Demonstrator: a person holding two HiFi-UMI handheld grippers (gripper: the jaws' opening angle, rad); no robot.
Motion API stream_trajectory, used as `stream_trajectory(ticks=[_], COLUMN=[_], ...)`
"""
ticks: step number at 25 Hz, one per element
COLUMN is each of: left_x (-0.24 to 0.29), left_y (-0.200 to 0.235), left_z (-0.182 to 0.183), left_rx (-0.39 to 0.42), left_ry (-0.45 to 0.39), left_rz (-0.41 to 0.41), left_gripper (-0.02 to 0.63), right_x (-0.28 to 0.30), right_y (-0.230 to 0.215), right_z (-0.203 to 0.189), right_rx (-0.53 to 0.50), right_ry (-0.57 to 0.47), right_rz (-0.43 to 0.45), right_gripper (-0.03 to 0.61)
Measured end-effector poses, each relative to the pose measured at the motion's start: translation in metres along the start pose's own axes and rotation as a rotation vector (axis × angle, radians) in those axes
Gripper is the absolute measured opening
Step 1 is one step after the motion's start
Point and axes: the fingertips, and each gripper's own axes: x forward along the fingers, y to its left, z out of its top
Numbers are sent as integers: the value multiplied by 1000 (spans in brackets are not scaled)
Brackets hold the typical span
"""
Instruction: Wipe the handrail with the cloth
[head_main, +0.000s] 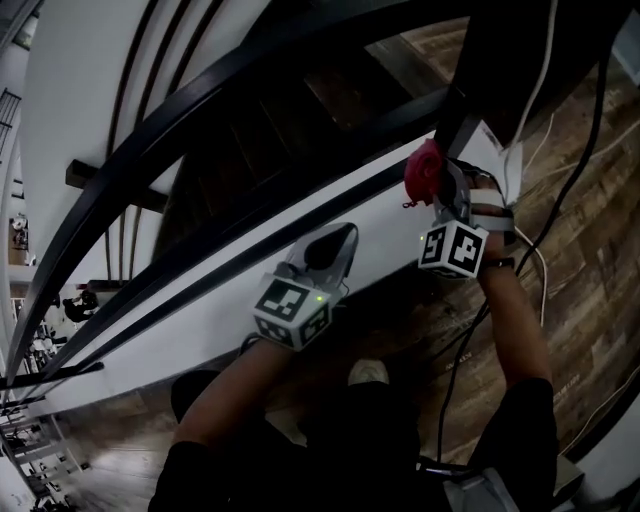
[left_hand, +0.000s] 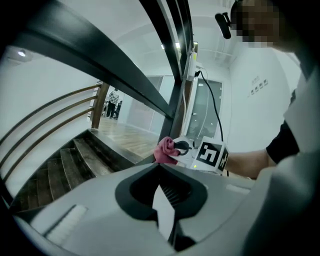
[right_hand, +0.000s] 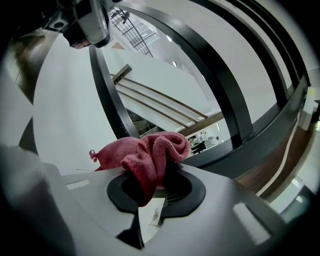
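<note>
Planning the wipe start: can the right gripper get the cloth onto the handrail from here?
Probably yes. The right gripper has its fingers shut on the cloth, which sits beside the handrail with nothing between them; the left gripper sits apart, out of the way.

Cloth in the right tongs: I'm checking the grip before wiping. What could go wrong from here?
The cloth is bunched, with only a fold pinched in the right tongs; rubbing along the handrail might drag it out. The cables hanging by that arm could snag on it.
</note>
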Motion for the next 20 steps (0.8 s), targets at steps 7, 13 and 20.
stream_trajectory(ticks=[7, 13, 20], left_x=[-60, -142, -274], left_y=[18, 45, 80], left_z=[-9, -10, -11], left_rx=[109, 136, 193], left_ry=[12, -27, 20], left_rz=[63, 120, 197], left_gripper=[-2, -1, -2], right_x=[-49, -97, -154], right_y=[26, 68, 91], right_z=[32, 138, 288], right_rx=[-15, -4, -5], right_ry=[-126, -349, -658], right_rz=[91, 212, 318], right_gripper=[48, 48, 47])
